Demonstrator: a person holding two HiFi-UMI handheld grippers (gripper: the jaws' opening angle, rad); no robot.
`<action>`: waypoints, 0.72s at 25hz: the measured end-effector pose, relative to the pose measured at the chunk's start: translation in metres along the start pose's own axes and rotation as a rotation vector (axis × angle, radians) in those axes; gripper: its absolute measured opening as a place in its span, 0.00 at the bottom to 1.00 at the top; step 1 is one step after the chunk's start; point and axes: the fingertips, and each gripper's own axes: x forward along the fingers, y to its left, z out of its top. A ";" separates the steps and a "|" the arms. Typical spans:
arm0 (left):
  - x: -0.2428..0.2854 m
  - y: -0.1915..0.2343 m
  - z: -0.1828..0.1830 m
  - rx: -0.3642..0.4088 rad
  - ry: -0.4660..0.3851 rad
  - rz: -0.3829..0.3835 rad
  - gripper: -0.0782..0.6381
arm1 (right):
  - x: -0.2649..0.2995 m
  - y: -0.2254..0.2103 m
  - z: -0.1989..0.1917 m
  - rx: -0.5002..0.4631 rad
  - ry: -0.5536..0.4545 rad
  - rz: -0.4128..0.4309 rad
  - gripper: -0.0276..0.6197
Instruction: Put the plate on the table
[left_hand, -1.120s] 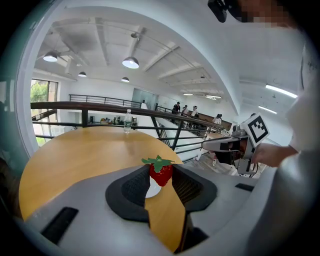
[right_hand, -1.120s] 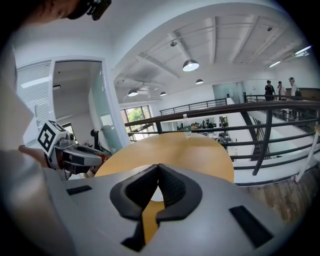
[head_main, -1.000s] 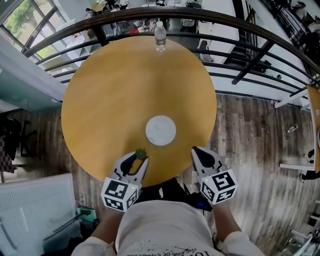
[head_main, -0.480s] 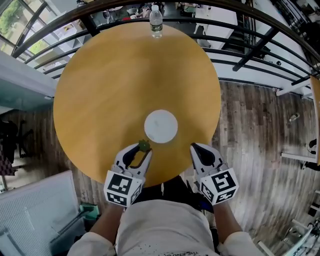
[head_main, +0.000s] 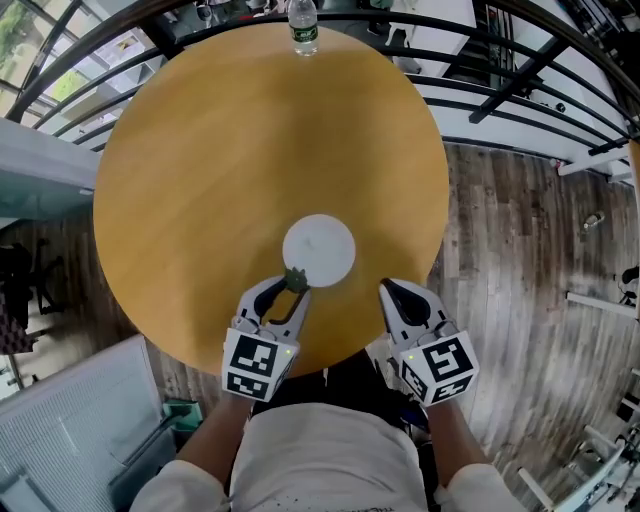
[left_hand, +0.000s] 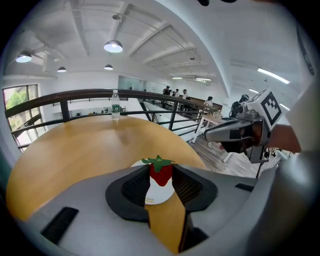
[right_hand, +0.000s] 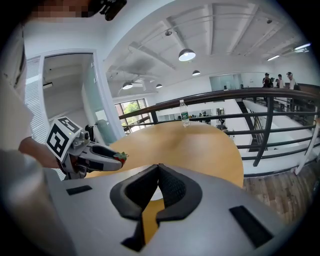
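Observation:
A white plate lies flat on the round wooden table, toward its near side. My left gripper is shut on a red strawberry with a green leafy top, held at the plate's near left rim. In the left gripper view the strawberry sits pinched between the dark pads, with the plate showing just behind it. My right gripper hovers over the table's near edge, right of the plate, shut on nothing. Its pads meet at the tips.
A clear water bottle stands at the table's far edge. A dark metal railing curves behind the table, over a lower floor. Wood plank floor lies to the right, and a white slatted panel at the near left.
Both grippers have sunk and moved forward over the table. The strawberry in the left one has gone from the table's near edge to the plate's near rim.

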 end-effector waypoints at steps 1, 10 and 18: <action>0.004 0.001 -0.001 0.001 0.007 -0.001 0.32 | 0.002 -0.002 -0.001 0.002 0.002 -0.001 0.07; 0.044 0.013 -0.013 0.023 0.068 0.004 0.32 | 0.018 -0.021 -0.013 0.036 0.029 -0.004 0.07; 0.080 0.021 -0.027 0.035 0.110 0.020 0.32 | 0.027 -0.026 -0.032 0.078 0.052 -0.002 0.07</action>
